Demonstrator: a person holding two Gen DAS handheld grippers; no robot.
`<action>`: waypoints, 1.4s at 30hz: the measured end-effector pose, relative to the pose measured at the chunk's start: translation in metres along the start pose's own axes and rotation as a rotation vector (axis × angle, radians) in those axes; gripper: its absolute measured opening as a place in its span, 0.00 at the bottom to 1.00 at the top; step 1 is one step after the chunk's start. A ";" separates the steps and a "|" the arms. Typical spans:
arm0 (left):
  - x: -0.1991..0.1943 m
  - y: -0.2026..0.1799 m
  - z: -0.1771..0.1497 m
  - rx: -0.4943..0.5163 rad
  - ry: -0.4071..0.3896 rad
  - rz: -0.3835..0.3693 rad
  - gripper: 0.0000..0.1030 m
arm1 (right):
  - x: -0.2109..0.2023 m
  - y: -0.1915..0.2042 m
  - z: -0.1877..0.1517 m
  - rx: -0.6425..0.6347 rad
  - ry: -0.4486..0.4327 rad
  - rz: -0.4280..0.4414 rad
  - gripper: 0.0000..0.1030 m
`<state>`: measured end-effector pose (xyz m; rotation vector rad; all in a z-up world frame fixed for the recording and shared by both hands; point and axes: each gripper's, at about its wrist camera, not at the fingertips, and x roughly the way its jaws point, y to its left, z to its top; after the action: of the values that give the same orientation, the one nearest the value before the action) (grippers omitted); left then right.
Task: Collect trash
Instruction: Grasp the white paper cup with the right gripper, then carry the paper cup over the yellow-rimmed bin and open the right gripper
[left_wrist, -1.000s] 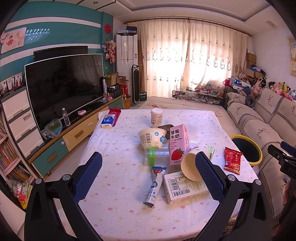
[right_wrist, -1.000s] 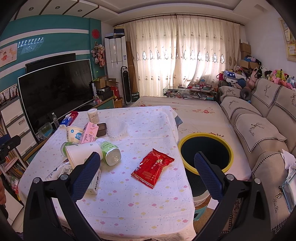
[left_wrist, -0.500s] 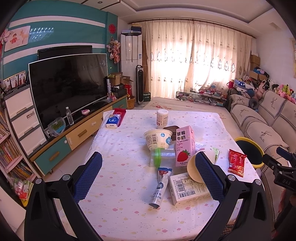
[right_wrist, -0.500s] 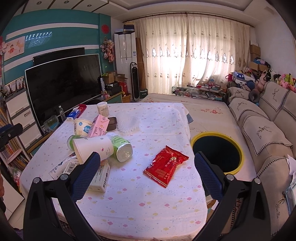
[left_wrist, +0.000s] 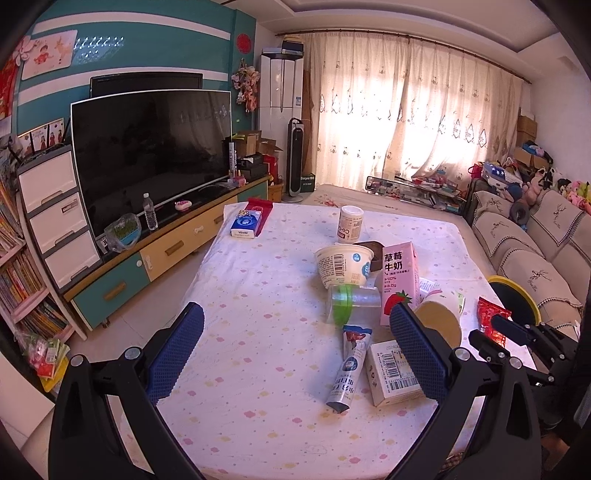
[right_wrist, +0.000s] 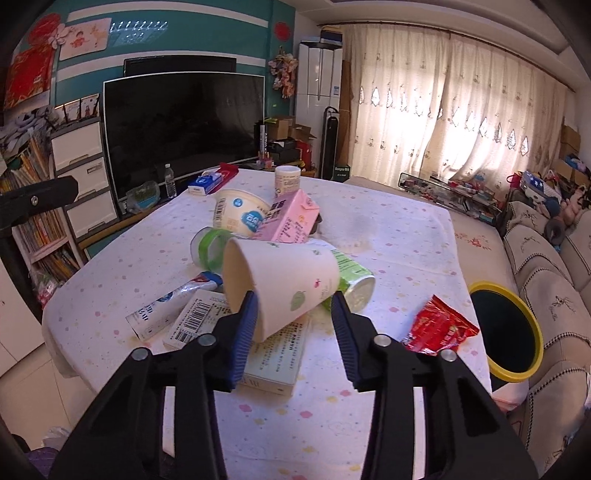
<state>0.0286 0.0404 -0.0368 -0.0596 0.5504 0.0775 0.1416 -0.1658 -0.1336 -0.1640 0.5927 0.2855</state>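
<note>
Right wrist view shows my right gripper (right_wrist: 294, 308) closing around the paper cup (right_wrist: 280, 282), which lies on its side near the middle of the table (right_wrist: 402, 236), its mouth turned toward the front-left corner. The jaws have just been closing and now bracket the cup's wall near the rim: the left pad looks to be touching it, while the right pad seems just short, so I would not call it gripped yet.

I judge the cup light, thin and easy to crush, so a gentle squeeze across the body a little behind the stiffer rolled rim should hold it better than a hard pinch at mid-wall. It rests on a flat white box (right_wrist: 275, 356) and against a green-labelled tub (right_wrist: 352, 282), so it may roll or nudge its neighbours as I lift.

A pink milk carton (right_wrist: 290, 221) stands tilted behind it, a red snack wrapper (right_wrist: 441, 330) lies near the right edge, and the yellow-rimmed bin (right_wrist: 526, 321) sits just beyond that edge, beside the sofa.

In the left wrist view my left gripper (left_wrist: 297, 349) hangs wide open over the near-left part of the table, holding nothing, with a squeezed tube (left_wrist: 349, 365) lying ahead of it.
</note>
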 end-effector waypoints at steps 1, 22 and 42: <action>0.002 0.001 0.000 0.000 0.002 0.001 0.96 | 0.005 0.004 0.001 -0.011 0.007 0.004 0.37; 0.031 0.003 -0.014 0.003 0.037 0.009 0.96 | 0.038 -0.009 0.013 0.020 -0.002 -0.112 0.03; 0.033 -0.023 -0.015 0.064 0.032 -0.036 0.96 | 0.008 -0.221 0.004 0.466 -0.032 -0.299 0.03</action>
<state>0.0508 0.0187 -0.0661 -0.0081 0.5836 0.0239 0.2192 -0.3723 -0.1192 0.2008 0.5794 -0.1421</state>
